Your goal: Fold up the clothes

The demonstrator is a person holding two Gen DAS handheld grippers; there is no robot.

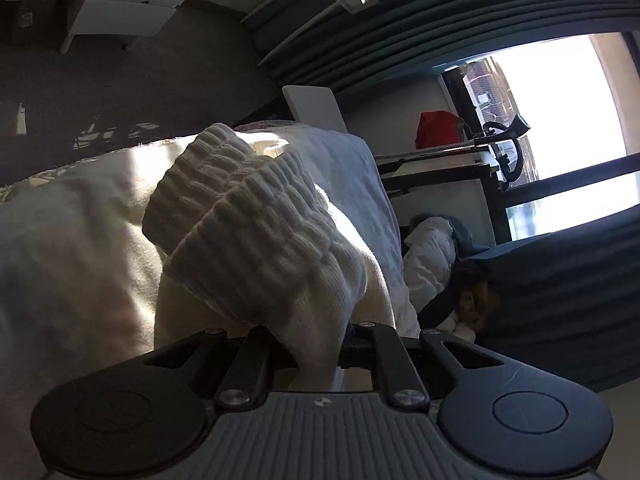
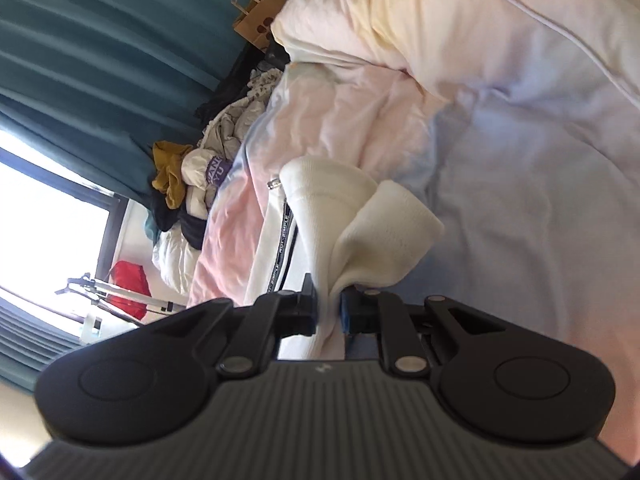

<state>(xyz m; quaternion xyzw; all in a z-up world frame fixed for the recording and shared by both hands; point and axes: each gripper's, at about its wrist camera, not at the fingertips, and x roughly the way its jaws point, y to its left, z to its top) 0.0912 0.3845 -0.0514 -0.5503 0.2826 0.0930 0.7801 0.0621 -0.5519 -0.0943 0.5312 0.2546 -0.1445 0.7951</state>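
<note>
Both claws clamped on white sweater (image 1: 256, 220): left gripper (image 1: 316, 356) and right gripper (image 2: 330, 312); ribbed hem runs straight ahead.

Black gripper (image 2: 330, 312) linkages, silver screws, ribbed grey housing, round side caps.

From the right tool (image 2: 330, 312) I see open bed sheet (image 2: 540, 200) ahead and to the right, flat and bare enough to pass over. The white sweater (image 2: 340, 216) bunches right at my tips and blocks the near middle. A rumpled duvet (image 2: 400, 20) rises beyond it. A heap of clothes (image 2: 208, 168) and a paper bag (image 2: 260, 16) crowd the bed's left edge. On the left tool (image 1: 316, 344) the ribbed cuff (image 1: 248, 216) fills most of the view; the curtain (image 1: 560, 280) closes the right.
</note>
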